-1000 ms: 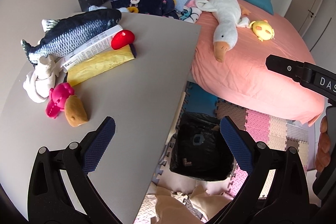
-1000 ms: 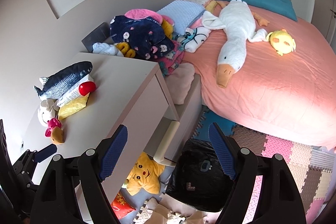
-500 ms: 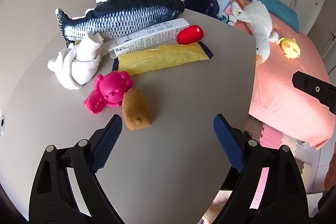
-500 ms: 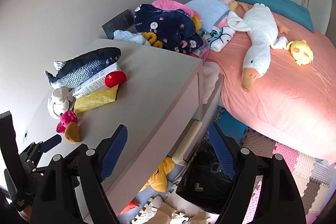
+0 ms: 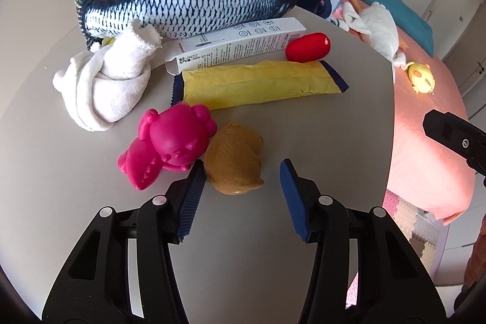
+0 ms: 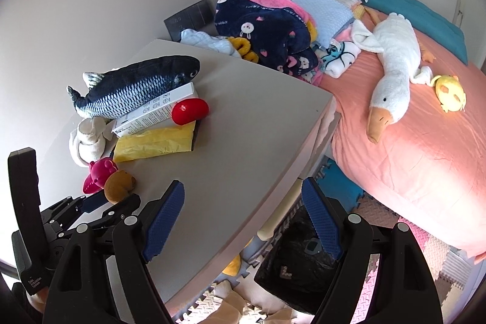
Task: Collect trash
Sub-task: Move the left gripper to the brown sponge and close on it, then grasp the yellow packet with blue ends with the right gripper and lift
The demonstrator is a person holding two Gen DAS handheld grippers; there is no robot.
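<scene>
- Step in hand, as judged: picking the next piece of trash off the bench (image 5: 303, 233), with the brown lump (image 5: 234, 163) the likely target.
- Far left of the bench: white cloth (image 5: 100, 87), plush fish (image 5: 188, 8) behind it.
- Next along: pink bear (image 5: 170, 144), touching the brown lump at its right side.
- Left hand-held gripper (image 5: 240, 172) poised low over the bench, jaws just closing, part-open; brown lump between them, left pad at its edge, right pad apart from it. Nothing gripped yet.
- Behind the lump: white box (image 5: 237, 44), yellow wrapper (image 5: 258, 84), red capsule (image 5: 308, 47), all untouched.
- Next move, as judged: pinch in until both pads bear on the lump, without catching the bear, then lift and carry to the bin.
- Right hand-held gripper (image 6: 243, 220) wide open, empty, hovering over the bench edge.
- Black-lined bin (image 6: 300, 269) on the floor below the bench edge, beside the bed (image 6: 410, 157); a couple of small items inside, too dark to name.
- Goose plush (image 6: 391, 75) and yellow chick (image 6: 451, 93) on the bed, well apart from the job.
</scene>
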